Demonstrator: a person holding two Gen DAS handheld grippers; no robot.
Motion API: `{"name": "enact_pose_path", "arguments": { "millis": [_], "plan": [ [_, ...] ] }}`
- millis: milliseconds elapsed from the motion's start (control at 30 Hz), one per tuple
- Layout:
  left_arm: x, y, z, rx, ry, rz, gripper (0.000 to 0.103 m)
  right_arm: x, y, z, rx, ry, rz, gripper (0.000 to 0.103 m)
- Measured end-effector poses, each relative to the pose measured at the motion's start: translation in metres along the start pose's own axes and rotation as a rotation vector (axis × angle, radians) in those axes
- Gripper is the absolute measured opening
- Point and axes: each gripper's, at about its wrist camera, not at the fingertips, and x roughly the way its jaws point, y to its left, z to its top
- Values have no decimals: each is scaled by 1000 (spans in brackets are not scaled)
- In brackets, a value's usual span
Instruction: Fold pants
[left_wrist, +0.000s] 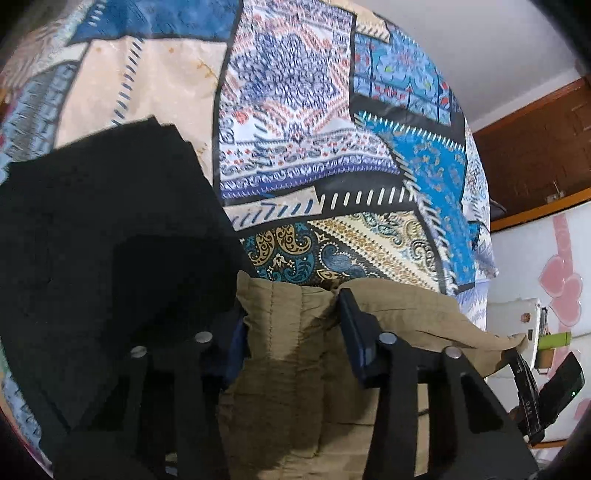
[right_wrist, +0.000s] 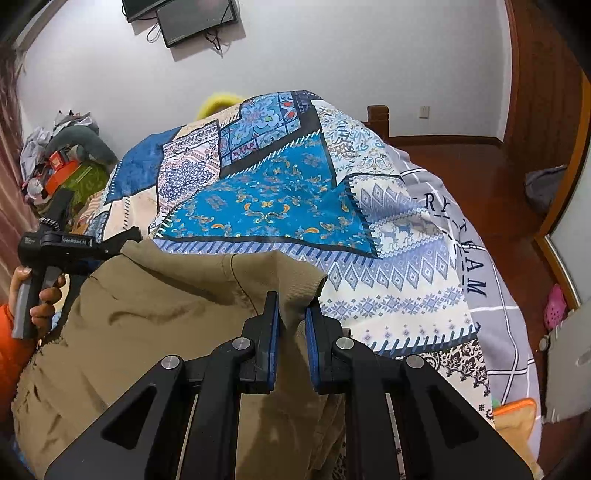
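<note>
- The khaki pants (right_wrist: 155, 332) are seen rumpled and stitched along a seam, lying on a patchwork bedspread (right_wrist: 266, 199) beside a black garment (left_wrist: 103, 229).
- A fold of the fabric is pinched between the nearly closed pads of the right gripper (right_wrist: 291, 325).
- The left gripper (left_wrist: 295, 325) is half spread, with bunched cloth between its fingers; whether it is pressed cannot be told.
</note>
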Motion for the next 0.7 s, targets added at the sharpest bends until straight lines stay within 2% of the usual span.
{"name": "enact_pose_path", "arguments": {
  "millis": [200, 233, 300, 433, 700],
  "plan": [
    [-49, -25, -14, 114, -127, 87, 33, -18, 7, 8, -13, -42, 4, 12],
    [-63, -29, -19, 131, -149, 83, 7, -24, 9, 10, -17, -55, 2, 12],
    [-82, -30, -28, 128, -159, 35, 7, -37, 13, 13, -20, -79, 6, 12],
    [-119, -37, -50, 159, -235, 10, 5, -67, 25, 15, -29, -127, 23, 12],
    [-184, -48, -107, 232, -322, 29, 5, -124, 47, 7, -62, -192, 38, 12]
  ]
}}
